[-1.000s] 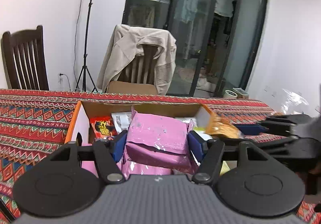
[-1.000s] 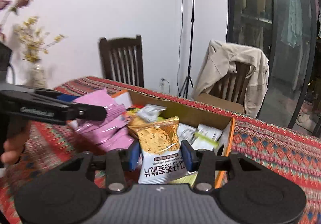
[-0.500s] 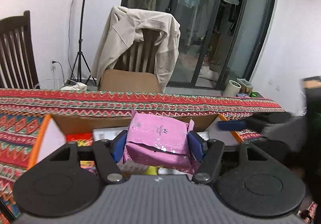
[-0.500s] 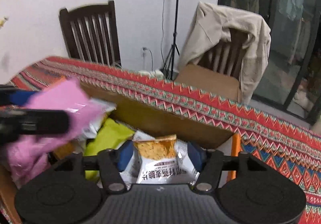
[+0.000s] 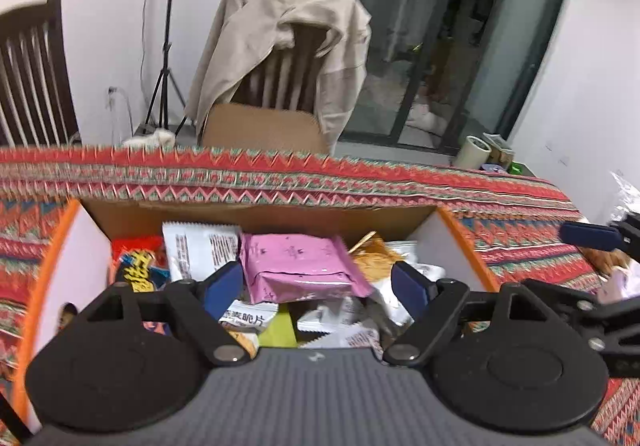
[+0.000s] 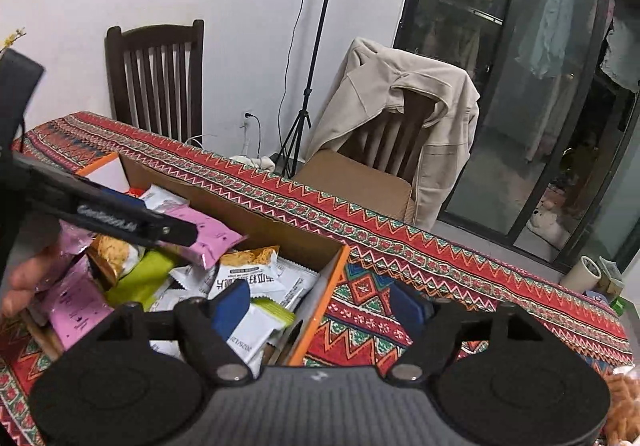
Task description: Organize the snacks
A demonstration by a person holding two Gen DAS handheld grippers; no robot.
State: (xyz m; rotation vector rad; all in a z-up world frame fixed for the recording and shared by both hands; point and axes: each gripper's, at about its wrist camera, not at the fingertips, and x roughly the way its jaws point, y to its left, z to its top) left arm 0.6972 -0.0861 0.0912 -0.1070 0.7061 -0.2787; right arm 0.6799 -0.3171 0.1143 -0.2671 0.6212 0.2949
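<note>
The box (image 5: 256, 212) is plain brown cardboard, matt inside, and the pink packet (image 5: 298, 266) in it is glossy plastic film that shines at the folds. A woven cloth (image 6: 400, 242) with a rough zigzag pattern covers the counter. The chair (image 6: 156, 78) is dark polished wood, and the jacket (image 6: 400, 102) is soft matt fabric.

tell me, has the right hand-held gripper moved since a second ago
Yes. The right hand-held gripper, jaws opening and empty, has shifted rightward, straddling the cardboard box's orange edge instead of facing its inside.

Chinese characters, perhaps "燕麦脆片", on white snack packet (image 5: 245, 320), date digits on white wrapper (image 6: 244, 340) too blurred
</note>
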